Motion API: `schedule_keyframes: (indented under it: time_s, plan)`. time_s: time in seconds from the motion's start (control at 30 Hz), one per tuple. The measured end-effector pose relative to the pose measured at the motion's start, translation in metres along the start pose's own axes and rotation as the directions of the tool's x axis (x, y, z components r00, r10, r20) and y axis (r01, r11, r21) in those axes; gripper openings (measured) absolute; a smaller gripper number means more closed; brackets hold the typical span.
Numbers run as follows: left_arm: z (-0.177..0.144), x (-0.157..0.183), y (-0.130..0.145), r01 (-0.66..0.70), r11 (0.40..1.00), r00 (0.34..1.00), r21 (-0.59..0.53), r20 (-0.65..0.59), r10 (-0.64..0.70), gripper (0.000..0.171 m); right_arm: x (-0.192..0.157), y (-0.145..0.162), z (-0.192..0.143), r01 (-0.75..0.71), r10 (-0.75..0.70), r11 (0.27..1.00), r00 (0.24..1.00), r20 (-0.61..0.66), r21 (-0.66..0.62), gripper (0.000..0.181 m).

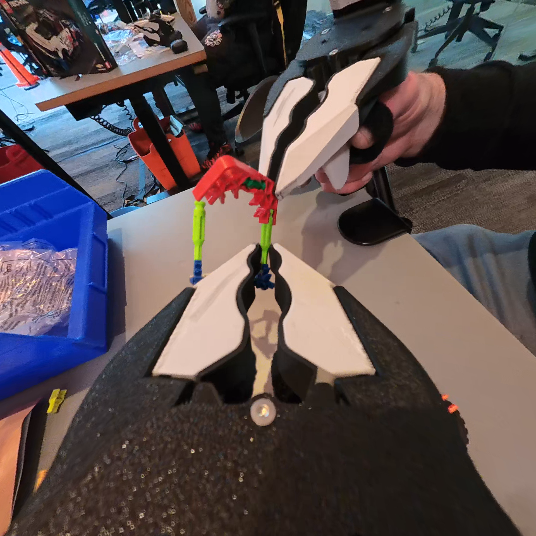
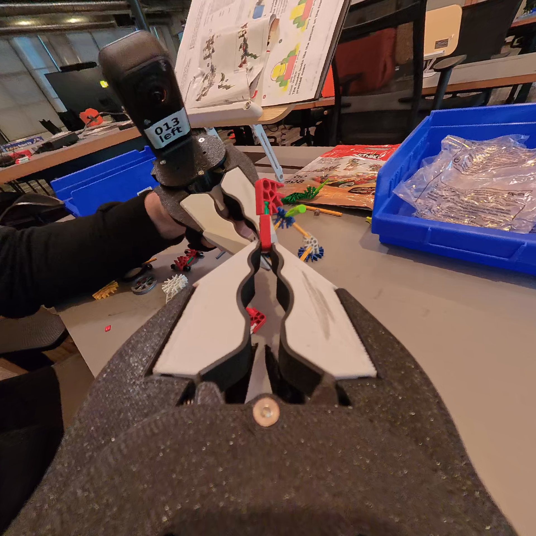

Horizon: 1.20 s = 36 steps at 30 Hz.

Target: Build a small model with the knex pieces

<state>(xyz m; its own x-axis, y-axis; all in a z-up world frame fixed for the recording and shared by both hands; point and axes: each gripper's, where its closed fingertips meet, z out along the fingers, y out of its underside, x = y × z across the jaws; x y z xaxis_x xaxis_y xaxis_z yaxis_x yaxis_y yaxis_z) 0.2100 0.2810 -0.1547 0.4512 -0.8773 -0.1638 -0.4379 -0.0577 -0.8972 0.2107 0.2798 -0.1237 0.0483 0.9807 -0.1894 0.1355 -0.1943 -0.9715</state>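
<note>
A small construction-toy assembly (image 1: 232, 185) has red connectors on top, two lime green rods and blue connectors at the bottom, and is held above the grey table (image 1: 377, 304). My left gripper (image 1: 264, 248) is shut on the right-hand lime green rod (image 1: 265, 232), just above its blue connector (image 1: 264, 278). My right gripper (image 2: 264, 248) is shut on the red connector part (image 2: 265, 229). In the left wrist view the right gripper (image 1: 277, 194) reaches in from the upper right to the red connector. In the right wrist view the left gripper (image 2: 251, 235) comes in from the left.
A blue bin (image 1: 43, 333) with a clear plastic bag sits at my left; it also shows in the right wrist view (image 2: 449, 232). Loose toy pieces (image 2: 174, 285), a wheel (image 2: 143, 284), a printed package (image 2: 333, 179) and a booklet on a stand (image 2: 246, 52) lie beyond. My left and right fingertips are right by each other.
</note>
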Motion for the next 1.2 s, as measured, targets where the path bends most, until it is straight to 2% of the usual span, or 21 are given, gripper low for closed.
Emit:
schedule_keyframes:
  time_s: [0.17, 0.37, 0.5, 0.7, 0.87, 1.03, 1.13, 1.2]
  plan:
    - [0.003, 0.004, 0.004, -0.052, 0.998, 0.999, -0.037, -0.001, 0.052, 0.0, 0.001, 0.004, 0.002, -0.004, 0.005, 0.998, 1.0, 0.011, -0.058, 0.01]
    - [0.004, 0.003, 0.006, -0.065, 0.996, 0.998, -0.057, 0.009, 0.065, 0.0, -0.001, 0.011, 0.008, -0.026, 0.029, 0.994, 0.999, 0.031, -0.103, 0.005]
    - [0.007, -0.002, 0.008, -0.024, 0.997, 0.999, -0.077, 0.036, 0.026, 0.0, 0.005, 0.011, 0.01, 0.032, -0.041, 0.992, 0.997, -0.066, -0.125, 0.004]
    - [0.016, -0.009, 0.017, 0.058, 0.991, 0.996, -0.119, 0.077, -0.049, 0.0, 0.019, 0.019, 0.011, 0.167, -0.22, 0.953, 0.956, -0.195, -0.253, 0.005]
    - [0.026, -0.013, 0.036, 0.126, 0.971, 0.988, -0.201, 0.113, -0.105, 0.0, 0.027, 0.033, 0.016, 0.246, -0.352, 0.899, 0.899, -0.261, -0.363, 0.004]
    - [0.029, -0.016, 0.045, 0.172, 0.963, 0.98, -0.209, 0.131, -0.147, 0.0, 0.032, 0.04, 0.021, 0.341, -0.498, 0.826, 0.815, -0.297, -0.448, 0.005]
    - [0.033, -0.011, 0.043, 0.22, 0.955, 0.973, -0.201, 0.109, -0.201, 0.001, 0.044, 0.041, 0.017, 0.406, -0.627, 0.741, 0.704, -0.334, -0.534, 0.003]
    - [0.034, -0.016, 0.051, 0.198, 0.953, 0.976, -0.229, 0.14, -0.169, 0.0, 0.041, 0.045, 0.019, 0.415, -0.631, 0.734, 0.71, -0.312, -0.538, 0.003]
